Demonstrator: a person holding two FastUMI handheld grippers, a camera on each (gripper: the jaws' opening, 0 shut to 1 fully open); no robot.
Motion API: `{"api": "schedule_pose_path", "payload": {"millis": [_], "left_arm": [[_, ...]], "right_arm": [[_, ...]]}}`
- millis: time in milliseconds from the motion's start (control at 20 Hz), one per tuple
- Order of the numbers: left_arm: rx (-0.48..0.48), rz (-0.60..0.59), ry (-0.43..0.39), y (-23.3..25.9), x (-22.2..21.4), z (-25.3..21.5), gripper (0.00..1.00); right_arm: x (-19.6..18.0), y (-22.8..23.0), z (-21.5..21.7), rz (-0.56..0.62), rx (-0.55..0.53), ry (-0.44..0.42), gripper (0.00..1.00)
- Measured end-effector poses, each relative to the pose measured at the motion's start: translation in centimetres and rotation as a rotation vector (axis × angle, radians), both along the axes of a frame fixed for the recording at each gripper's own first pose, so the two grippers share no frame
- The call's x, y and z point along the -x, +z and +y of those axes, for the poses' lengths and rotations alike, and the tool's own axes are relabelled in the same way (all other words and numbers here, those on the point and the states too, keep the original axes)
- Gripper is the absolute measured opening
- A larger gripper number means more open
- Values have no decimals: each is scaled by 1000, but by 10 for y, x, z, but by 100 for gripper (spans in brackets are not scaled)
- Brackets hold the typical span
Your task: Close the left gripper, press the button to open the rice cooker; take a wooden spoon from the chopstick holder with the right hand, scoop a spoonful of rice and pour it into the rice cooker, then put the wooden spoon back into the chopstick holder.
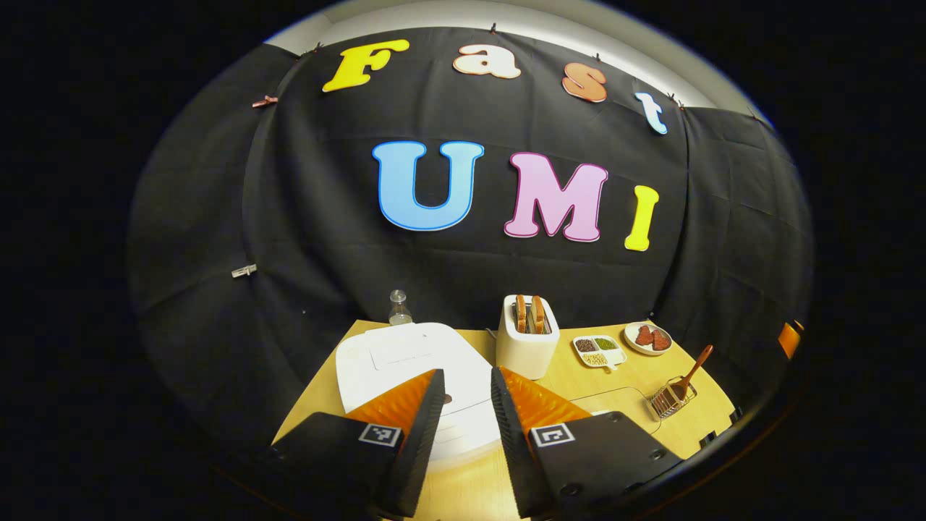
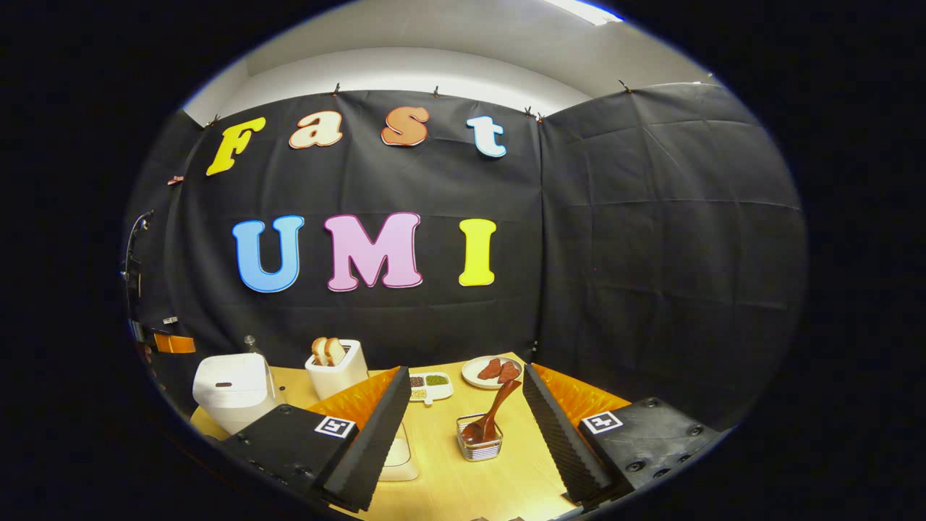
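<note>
Left hand-held gripper [image 1: 468, 387] hovers over the closed cooker [image 1: 412, 376] at the bench's [image 1: 636, 383] left edge, jaws narrowly apart, holding nothing. Right hand-held gripper [image 2: 463, 387] is wide open, empty, facing the spoon [image 2: 492, 420] standing in the holder [image 2: 480, 441] mid-bench.

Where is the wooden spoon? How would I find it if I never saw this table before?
Start at the white toaster with bread in it at the back of the wooden table. Come toward the front, past the round plate, to a small wire chopstick holder. The wooden spoon stands in it, tilted, handle up: the only long brown thing sticking out of a basket.
</note>
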State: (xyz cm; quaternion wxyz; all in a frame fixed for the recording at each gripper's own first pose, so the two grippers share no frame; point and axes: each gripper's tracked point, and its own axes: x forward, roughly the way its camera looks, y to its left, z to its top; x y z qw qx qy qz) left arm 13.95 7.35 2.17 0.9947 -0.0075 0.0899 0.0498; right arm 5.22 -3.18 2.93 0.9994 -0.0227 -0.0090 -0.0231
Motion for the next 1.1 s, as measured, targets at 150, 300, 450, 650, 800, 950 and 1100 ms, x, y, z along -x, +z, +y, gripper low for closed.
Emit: {"api": "schedule_pose_path", "payload": {"millis": [150, 300, 450, 650, 800, 950, 1100], "left_arm": [[-7, 41, 16, -7, -25, 11, 39], [-25, 83, 43, -18, -45, 23, 19], [50, 144, 41, -37, -64, 28, 8], [175, 223, 34, -75, -81, 30, 7], [201, 254, 81, -92, -86, 44, 6], [231, 281, 92, -103, -83, 45, 6], [226, 287, 103, -110, -81, 44, 7]], "right_arm": [[-15, -4, -16, 16, -17, -10, 98], [-27, -7, -31, 28, -16, -22, 98], [-38, -14, -43, 49, -14, -23, 98], [-49, -25, -53, 76, -18, -21, 98], [-56, -33, -58, 100, -18, -16, 98], [-63, -37, -63, 108, -20, -12, 98], [-71, -38, -67, 111, -17, -8, 98]]}}
